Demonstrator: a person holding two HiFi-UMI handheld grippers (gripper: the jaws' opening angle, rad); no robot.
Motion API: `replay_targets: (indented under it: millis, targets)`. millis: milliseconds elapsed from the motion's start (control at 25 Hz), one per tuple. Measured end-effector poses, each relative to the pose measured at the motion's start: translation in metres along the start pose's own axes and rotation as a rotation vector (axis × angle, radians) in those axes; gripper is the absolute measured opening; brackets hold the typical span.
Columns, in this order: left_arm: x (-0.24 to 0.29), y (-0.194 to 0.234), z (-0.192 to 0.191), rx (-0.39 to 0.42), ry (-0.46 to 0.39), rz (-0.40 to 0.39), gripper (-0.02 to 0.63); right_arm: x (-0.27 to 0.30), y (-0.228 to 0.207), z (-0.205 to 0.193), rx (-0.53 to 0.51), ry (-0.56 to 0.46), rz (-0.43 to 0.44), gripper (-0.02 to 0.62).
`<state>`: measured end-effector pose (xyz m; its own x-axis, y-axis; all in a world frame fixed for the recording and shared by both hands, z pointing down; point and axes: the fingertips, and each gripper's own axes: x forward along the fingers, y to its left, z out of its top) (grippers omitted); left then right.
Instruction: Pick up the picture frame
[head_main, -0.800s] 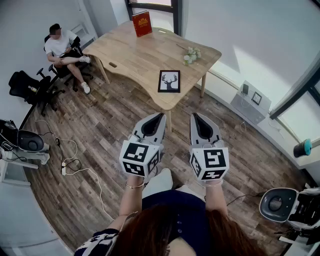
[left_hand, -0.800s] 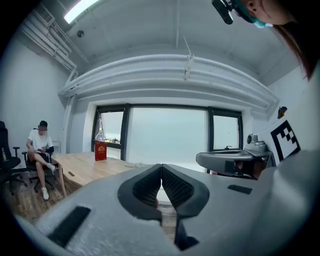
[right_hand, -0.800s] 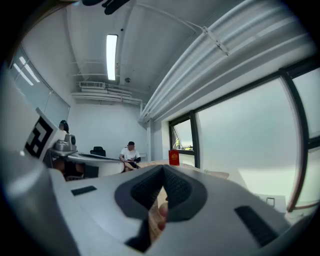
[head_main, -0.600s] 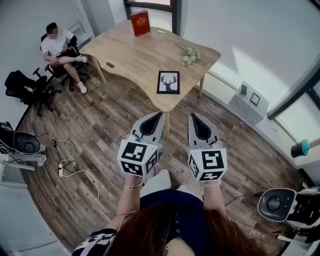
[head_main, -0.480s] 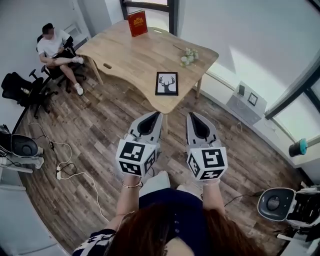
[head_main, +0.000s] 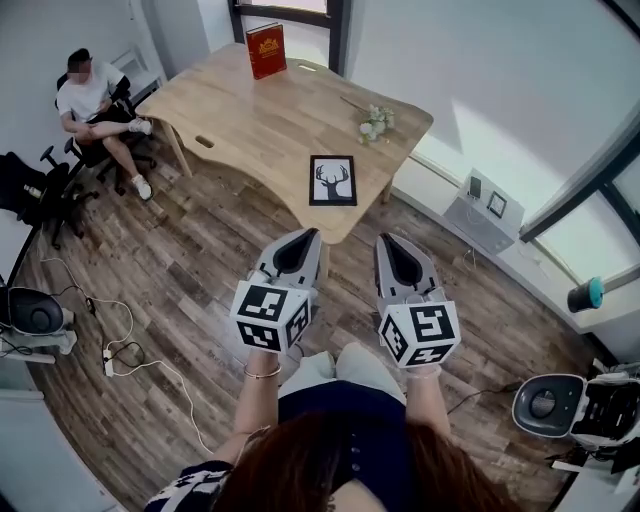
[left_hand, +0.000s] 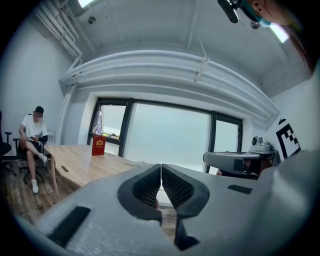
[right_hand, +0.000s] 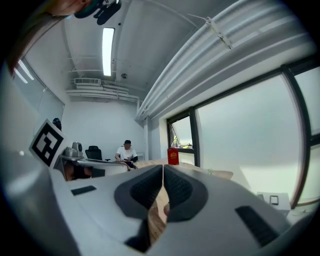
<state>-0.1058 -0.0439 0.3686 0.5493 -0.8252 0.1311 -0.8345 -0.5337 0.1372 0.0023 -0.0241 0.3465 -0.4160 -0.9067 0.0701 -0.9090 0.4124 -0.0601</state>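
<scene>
Picture frame (head_main: 332, 181) and grippers are well apart. Nearest, the left gripper (head_main: 310, 236) and right gripper (head_main: 389, 240) are held side by side over the plank floor (head_main: 190, 290), each with jaws pressed together on nothing. Beyond, the frame, showing a deer head, lies flat by the wooden table's (head_main: 250, 110) near edge. Farther back lie white flowers (head_main: 374, 122), then a red book (head_main: 265, 50) stands upright.
</scene>
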Motion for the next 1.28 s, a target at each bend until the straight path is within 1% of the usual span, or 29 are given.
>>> replay_targets:
  millis: [160, 320, 480, 720, 880, 1280]
  targets:
    - [0.019, 0.006, -0.007, -0.016, 0.025, -0.021, 0.029, 0.012, -0.011, -0.006, -0.004, 0.018, -0.029, 0.026]
    - [0.041, 0.017, -0.015, -0.011, 0.050, -0.016, 0.029, 0.035, -0.024, -0.013, -0.008, 0.030, -0.040, 0.028]
    - [0.063, 0.035, -0.016, -0.005, 0.065, -0.001, 0.029, 0.068, -0.035, -0.018, -0.007, 0.042, -0.027, 0.028]
    - [0.107, 0.069, -0.001, -0.017, 0.045, 0.029, 0.029, 0.126, -0.060, -0.014, -0.012, 0.059, 0.003, 0.028]
    - [0.139, 0.085, 0.001, -0.013, 0.050, 0.038, 0.029, 0.157, -0.079, -0.017, -0.011, 0.083, 0.013, 0.028]
    - [0.195, 0.115, -0.016, -0.037, 0.107, 0.062, 0.030, 0.213, -0.114, -0.040, -0.003, 0.163, 0.032, 0.028]
